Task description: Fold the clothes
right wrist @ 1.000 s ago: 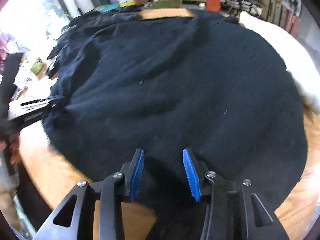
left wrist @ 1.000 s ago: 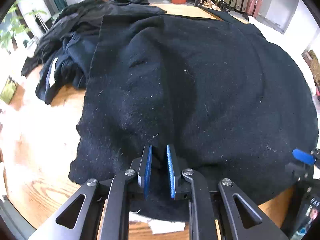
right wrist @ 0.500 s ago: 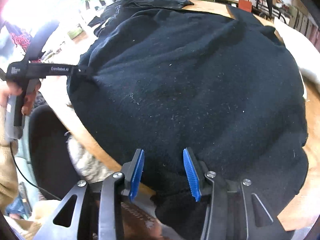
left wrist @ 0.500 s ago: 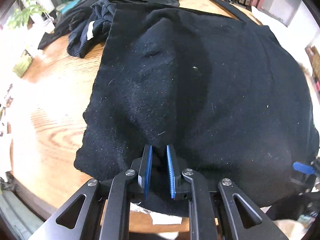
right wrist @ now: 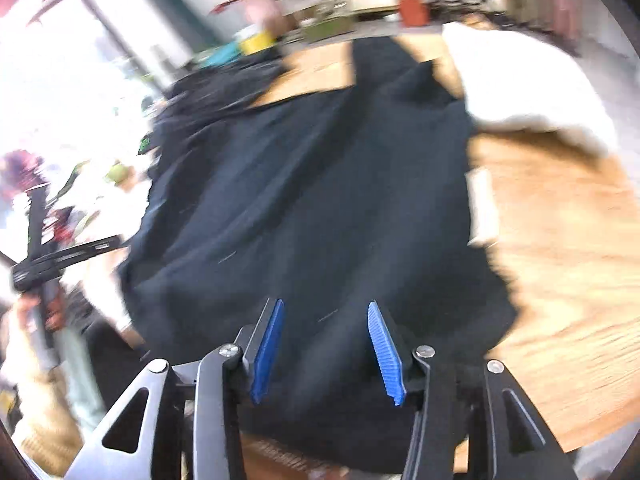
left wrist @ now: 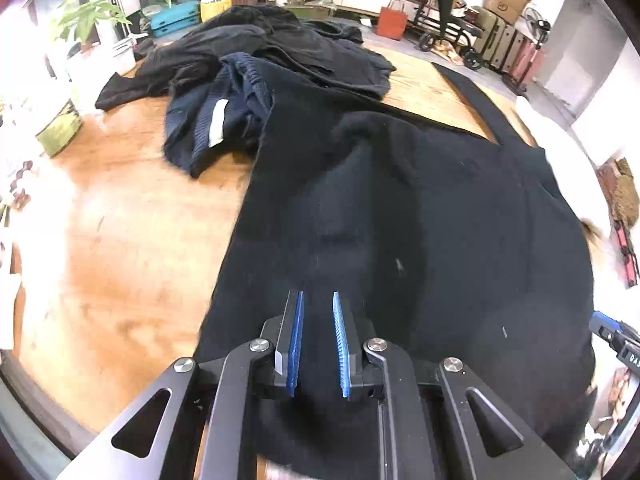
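The left claw (left wrist: 318, 344) is narrowed on a fold of the black garment (left wrist: 420, 220), cloth bunched between its blue pads (left wrist: 297, 344). The garment spreads ahead of this claw across the wooden worktop (left wrist: 120, 240). Further ahead and to its left lies a heap of dark clothes (left wrist: 248, 68). The right claw (right wrist: 326, 350) stands wider, the garment's near edge lying between its pads; the blur hides whether they grip it. Ahead and to its right sits white cloth (right wrist: 520, 92).
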`<state>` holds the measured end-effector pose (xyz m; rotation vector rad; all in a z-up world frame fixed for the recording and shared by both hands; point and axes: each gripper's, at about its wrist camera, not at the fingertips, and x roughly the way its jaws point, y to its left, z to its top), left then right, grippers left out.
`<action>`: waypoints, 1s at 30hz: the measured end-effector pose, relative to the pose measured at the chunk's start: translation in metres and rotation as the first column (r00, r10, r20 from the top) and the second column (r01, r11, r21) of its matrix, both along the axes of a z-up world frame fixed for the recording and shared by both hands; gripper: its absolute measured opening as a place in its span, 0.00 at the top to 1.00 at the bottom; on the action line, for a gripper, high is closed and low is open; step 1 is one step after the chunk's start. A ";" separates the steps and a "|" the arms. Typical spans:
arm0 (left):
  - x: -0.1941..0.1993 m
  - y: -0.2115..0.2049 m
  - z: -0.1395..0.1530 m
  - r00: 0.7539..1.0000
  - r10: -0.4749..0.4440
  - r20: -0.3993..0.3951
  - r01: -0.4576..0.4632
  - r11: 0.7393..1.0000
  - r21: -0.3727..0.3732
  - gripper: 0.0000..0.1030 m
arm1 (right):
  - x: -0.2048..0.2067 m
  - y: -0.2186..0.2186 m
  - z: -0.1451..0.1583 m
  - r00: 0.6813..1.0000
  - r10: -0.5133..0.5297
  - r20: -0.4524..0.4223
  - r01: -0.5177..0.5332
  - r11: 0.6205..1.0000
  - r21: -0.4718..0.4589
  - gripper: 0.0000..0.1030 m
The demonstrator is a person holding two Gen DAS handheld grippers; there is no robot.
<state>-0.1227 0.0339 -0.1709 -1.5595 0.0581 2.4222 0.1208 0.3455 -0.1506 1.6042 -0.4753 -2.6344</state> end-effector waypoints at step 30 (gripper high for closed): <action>-0.171 -0.030 -0.001 0.936 0.319 0.152 -0.326 0.945 0.026 0.81 | -0.039 0.008 -0.056 1.000 -0.012 0.004 0.010 0.973 0.230 0.27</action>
